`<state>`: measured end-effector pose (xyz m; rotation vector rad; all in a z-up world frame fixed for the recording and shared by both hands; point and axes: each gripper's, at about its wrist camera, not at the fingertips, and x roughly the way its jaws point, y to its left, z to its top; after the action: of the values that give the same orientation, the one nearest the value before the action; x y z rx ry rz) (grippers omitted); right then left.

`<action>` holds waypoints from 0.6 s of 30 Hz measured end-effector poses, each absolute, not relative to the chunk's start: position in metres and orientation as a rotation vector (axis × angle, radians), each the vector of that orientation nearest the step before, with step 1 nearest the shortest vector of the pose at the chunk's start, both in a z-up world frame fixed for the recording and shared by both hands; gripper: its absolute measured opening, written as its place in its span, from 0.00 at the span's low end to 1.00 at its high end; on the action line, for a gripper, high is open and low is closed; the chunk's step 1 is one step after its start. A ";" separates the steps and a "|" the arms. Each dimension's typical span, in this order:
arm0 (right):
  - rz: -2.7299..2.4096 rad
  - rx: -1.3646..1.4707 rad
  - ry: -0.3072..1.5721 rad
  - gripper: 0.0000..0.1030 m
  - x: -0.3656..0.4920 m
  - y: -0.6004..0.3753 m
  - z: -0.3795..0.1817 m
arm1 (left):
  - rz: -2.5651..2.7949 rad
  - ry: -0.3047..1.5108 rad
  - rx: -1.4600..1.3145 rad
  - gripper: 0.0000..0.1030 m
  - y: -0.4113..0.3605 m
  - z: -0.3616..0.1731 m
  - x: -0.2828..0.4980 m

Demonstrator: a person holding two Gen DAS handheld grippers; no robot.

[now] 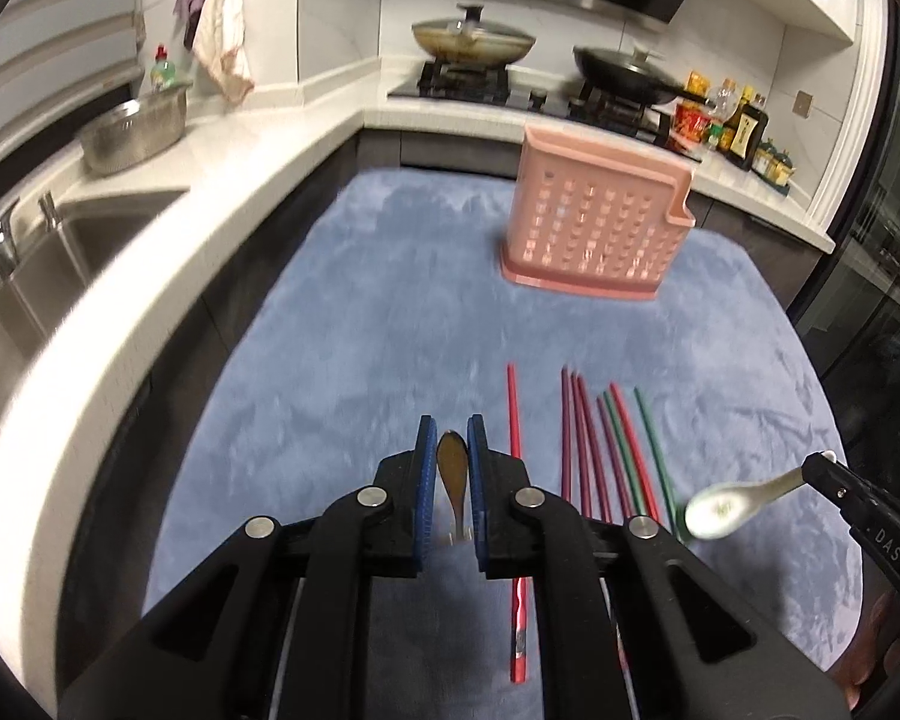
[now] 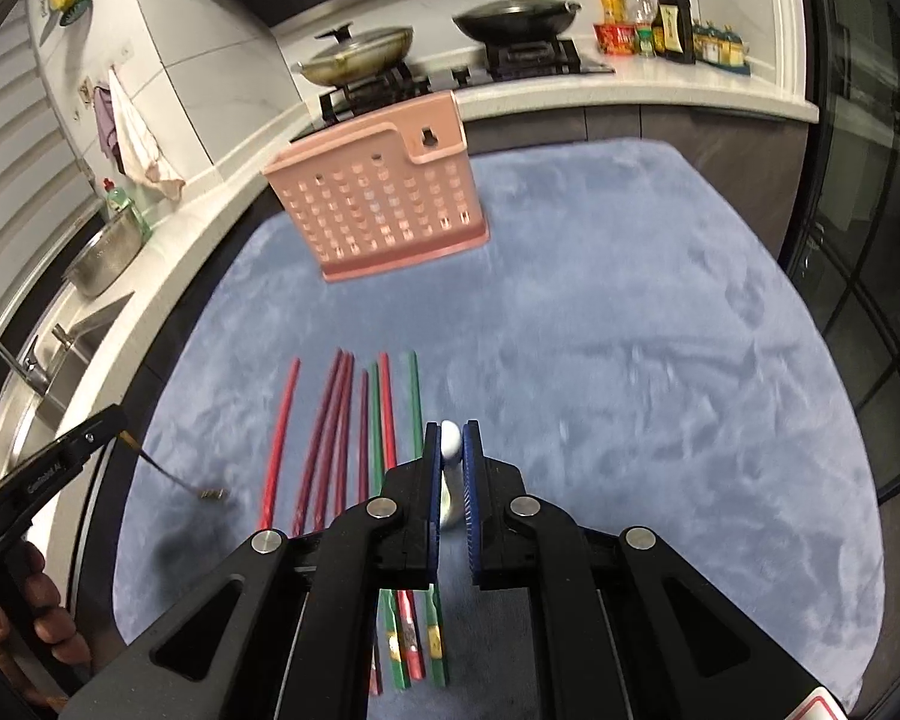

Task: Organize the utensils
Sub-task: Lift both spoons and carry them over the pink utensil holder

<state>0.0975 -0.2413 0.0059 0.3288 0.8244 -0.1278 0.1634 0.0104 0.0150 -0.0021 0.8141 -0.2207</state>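
A metal spoon sits pinched between the left gripper's nearly closed jaws; a white ceramic spoon is clamped in the right gripper. Chopsticks lie below them, pink basket well ahead.

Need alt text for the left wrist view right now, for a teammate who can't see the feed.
The left gripper is shut on a brown metal spoon above a blue cloth. At right, the right gripper holds a white ceramic spoon over loose chopsticks; a pink utensil basket stands beyond.
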 end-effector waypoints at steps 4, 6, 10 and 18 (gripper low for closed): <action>-0.126 0.310 0.793 0.07 0.106 -0.242 0.021 | -0.231 0.770 0.014 0.09 0.006 0.035 0.174; -0.127 0.302 0.768 0.07 0.114 -0.245 0.033 | -0.240 0.748 0.022 0.09 0.001 0.048 0.183; -0.124 0.263 0.700 0.07 0.140 -0.253 0.066 | -0.269 0.683 0.039 0.09 -0.013 0.082 0.206; -0.124 0.207 0.589 0.07 0.228 -0.279 0.126 | -0.337 0.534 -0.011 0.09 -0.050 0.161 0.277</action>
<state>0.2281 -0.2793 0.1256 0.2074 0.5892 -0.1235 0.2770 -0.0500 0.1610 -0.0111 0.5345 -0.3372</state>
